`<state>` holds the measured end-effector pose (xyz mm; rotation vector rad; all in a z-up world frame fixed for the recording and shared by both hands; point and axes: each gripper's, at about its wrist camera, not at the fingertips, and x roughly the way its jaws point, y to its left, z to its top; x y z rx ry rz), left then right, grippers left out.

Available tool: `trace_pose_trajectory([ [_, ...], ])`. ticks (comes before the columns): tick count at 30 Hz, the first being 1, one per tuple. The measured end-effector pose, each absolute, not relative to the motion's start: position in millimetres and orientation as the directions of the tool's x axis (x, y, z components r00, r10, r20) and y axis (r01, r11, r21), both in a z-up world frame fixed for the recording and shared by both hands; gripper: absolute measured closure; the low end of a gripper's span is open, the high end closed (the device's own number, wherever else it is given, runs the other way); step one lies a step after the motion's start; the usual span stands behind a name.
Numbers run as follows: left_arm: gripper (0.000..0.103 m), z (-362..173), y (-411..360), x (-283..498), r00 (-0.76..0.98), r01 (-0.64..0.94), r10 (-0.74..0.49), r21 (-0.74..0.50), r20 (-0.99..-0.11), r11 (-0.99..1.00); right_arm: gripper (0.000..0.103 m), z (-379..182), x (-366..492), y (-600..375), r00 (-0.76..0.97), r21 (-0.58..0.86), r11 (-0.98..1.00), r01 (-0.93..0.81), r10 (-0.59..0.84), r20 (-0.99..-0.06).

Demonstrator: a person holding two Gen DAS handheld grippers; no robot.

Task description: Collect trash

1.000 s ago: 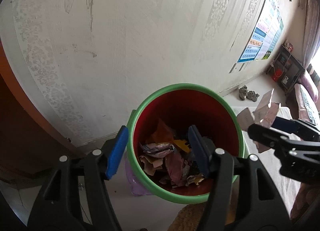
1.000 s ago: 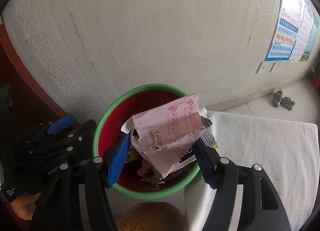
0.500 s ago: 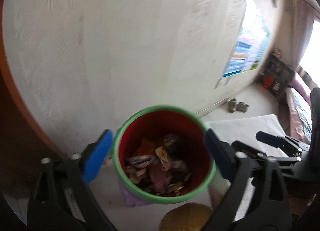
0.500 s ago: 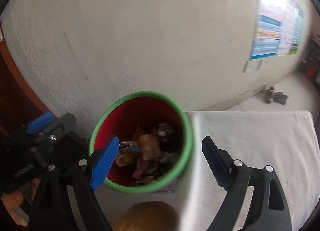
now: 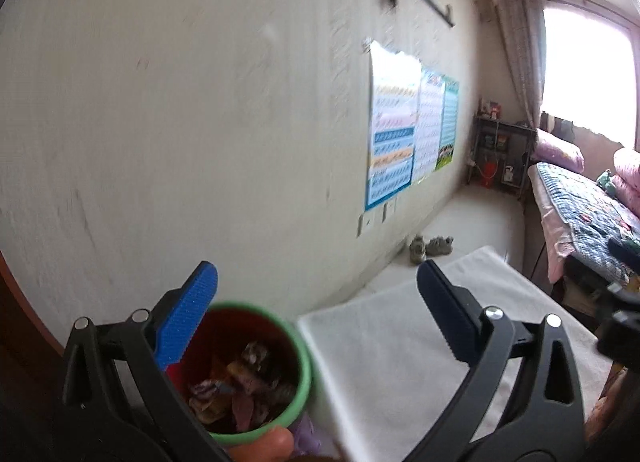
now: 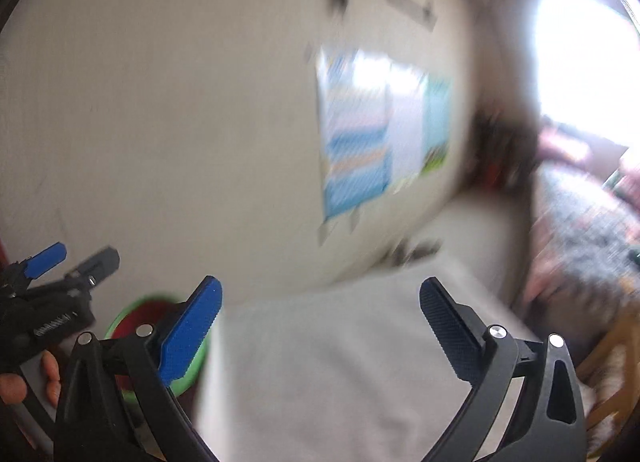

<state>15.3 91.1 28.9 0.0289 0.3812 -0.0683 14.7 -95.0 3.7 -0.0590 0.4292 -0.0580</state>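
A trash bin with a green rim (image 5: 305,366) and red inside stands at the lower left, holding crumpled wrappers (image 5: 240,386). My left gripper (image 5: 316,298) is open and empty, above the bin's right edge. My right gripper (image 6: 320,310) is open and empty over the white cloth-covered table (image 6: 320,362); this view is blurred. The bin (image 6: 124,316) shows at the lower left there, with the left gripper (image 6: 76,258) above it.
The white table (image 5: 400,334) runs right from the bin along a pale wall with posters (image 5: 408,134). Shoes (image 5: 432,248) lie on the floor behind. A bed with a quilt (image 5: 588,214) and a shelf (image 5: 500,154) stand at right.
The right gripper opened and the pink wrapper dropped into the bin. The left gripper opened wider. Both grippers swung up and to the right, away from the bin.
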Motion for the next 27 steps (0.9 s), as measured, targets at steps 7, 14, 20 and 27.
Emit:
trace_pose_trajectory([
  [7, 0.005, 49.8, 41.5, 3.8, 0.918, 0.133, -0.152, -0.074, -0.368, 0.988, 0.007, 11.4, -19.1, -140.9, 0.913, 0.003, 0.992, 0.124, -0.113, -0.391],
  [14, 0.005, 47.3, 15.4, -8.4, 0.907, 0.162, -0.163, -0.033, -0.388, 0.986, 0.007, 7.9, -42.8, -157.7, 0.914, -0.02, 0.979, 0.205, -0.199, -0.354],
  [20, 0.005, 48.2, 17.7, -6.2, 0.897, 0.156, -0.162, -0.048, -0.411, 0.987, 0.007, 3.9, -36.0, -163.7, 0.905, 0.001, 0.975, 0.221, -0.205, -0.374],
  [27, 0.005, 44.7, 22.6, -4.9, 0.89, 0.152, -0.16, -0.053, -0.426, 0.987, 0.007, -1.6, -31.9, -154.9, 0.903, -0.007, 0.979, 0.204, -0.19, -0.386],
])
